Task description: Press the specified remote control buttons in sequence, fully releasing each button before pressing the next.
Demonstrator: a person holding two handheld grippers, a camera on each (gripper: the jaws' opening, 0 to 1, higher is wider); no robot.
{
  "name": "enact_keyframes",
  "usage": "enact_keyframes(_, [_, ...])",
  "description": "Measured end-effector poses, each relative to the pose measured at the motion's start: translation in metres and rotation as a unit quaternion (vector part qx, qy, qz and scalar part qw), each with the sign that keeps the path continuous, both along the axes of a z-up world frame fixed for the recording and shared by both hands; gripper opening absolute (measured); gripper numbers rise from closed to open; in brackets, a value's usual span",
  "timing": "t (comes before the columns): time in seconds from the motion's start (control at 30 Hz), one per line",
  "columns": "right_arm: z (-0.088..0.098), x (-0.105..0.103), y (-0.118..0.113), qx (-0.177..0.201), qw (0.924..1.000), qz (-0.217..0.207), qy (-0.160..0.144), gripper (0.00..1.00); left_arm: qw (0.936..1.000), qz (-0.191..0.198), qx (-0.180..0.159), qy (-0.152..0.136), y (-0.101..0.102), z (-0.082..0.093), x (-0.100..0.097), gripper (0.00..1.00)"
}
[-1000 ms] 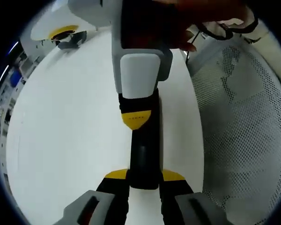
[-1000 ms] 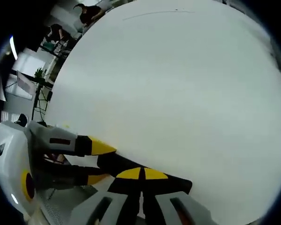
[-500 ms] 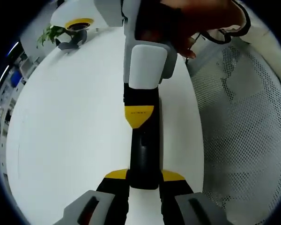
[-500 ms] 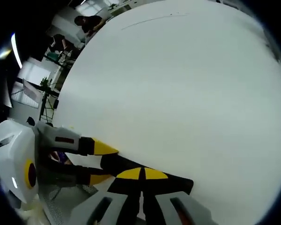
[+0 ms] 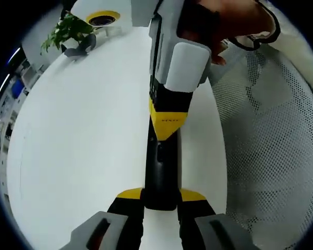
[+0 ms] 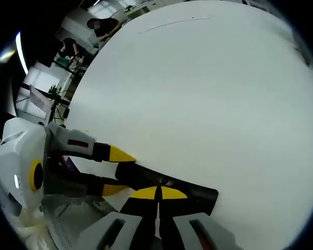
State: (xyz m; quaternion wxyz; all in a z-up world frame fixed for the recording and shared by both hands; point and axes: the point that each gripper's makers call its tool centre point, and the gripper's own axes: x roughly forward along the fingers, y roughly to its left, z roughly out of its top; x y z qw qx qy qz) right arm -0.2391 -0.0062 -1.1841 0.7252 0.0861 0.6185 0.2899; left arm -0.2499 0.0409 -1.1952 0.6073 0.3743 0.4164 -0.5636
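Observation:
A slim black remote (image 5: 159, 166) lies lengthwise over the white table (image 5: 78, 130), its near end clamped between the yellow tips of my left gripper (image 5: 160, 195). From above, my right gripper (image 5: 168, 122) reaches down with its jaws together, and its yellow tip rests on or just over the remote's upper face. In the right gripper view the remote (image 6: 172, 183) runs under my shut right gripper (image 6: 157, 193). There my left gripper (image 6: 116, 172) comes in from the left, holding the remote's end. A hand (image 5: 224, 21) holds the right gripper's body.
A white perforated mesh surface (image 5: 271, 146) borders the table on the right. A potted plant (image 5: 65, 31) and a white-and-yellow device (image 5: 101, 18) stand at the table's far end. Broad bare tabletop (image 6: 208, 94) stretches ahead of the right gripper. People (image 6: 101, 23) stand far off.
My right gripper's tip has slid farther along the remote, away from the left gripper, so more black casing shows. The left gripper has kept its hold.

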Motion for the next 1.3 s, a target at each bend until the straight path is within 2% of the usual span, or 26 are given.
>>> enact_keyframes(0.17, [0.000,-0.004,0.004,-0.001,1.0000,0.009,0.002,0.00,1.0000,0.002,-0.002,0.000,0.000,0.000,0.000,0.22])
enact_keyframes(0.37, [0.000,-0.002,0.002,-0.012,0.9997,0.020,-0.009,0.00,1.0000,0.004,-0.008,-0.001,0.000,0.000,0.000,0.22])
enact_keyframes(0.47, [-0.001,0.003,-0.002,-0.022,0.9993,0.021,-0.021,0.00,0.9999,0.005,-0.013,-0.001,0.000,0.000,-0.001,0.22])
enact_keyframes(0.5, [-0.003,0.005,-0.008,-0.036,0.9988,0.023,-0.026,0.00,0.9999,0.005,-0.014,-0.001,0.000,0.000,-0.001,0.22])
enact_keyframes(0.53, [-0.001,0.003,-0.004,-0.022,0.9992,0.026,-0.020,0.00,0.9999,0.005,-0.014,-0.001,0.000,0.000,-0.001,0.22])
enact_keyframes(0.67, [-0.001,0.003,-0.003,-0.030,0.9985,0.036,-0.029,0.00,0.9999,0.005,-0.013,-0.002,0.000,0.000,-0.001,0.22])
enact_keyframes(0.93, [-0.001,0.000,0.002,-0.027,0.9982,0.049,-0.023,0.00,0.9998,0.003,-0.017,-0.003,0.000,0.001,-0.001,0.22])
enact_keyframes(1.13, [-0.002,-0.003,0.003,-0.039,0.9977,0.055,-0.014,0.00,0.9998,0.004,-0.020,-0.002,0.000,0.001,-0.001,0.23])
enact_keyframes(1.3, [-0.001,-0.006,0.003,-0.046,0.9965,0.060,-0.035,0.00,0.9997,0.008,-0.024,-0.002,0.000,0.001,-0.001,0.23])
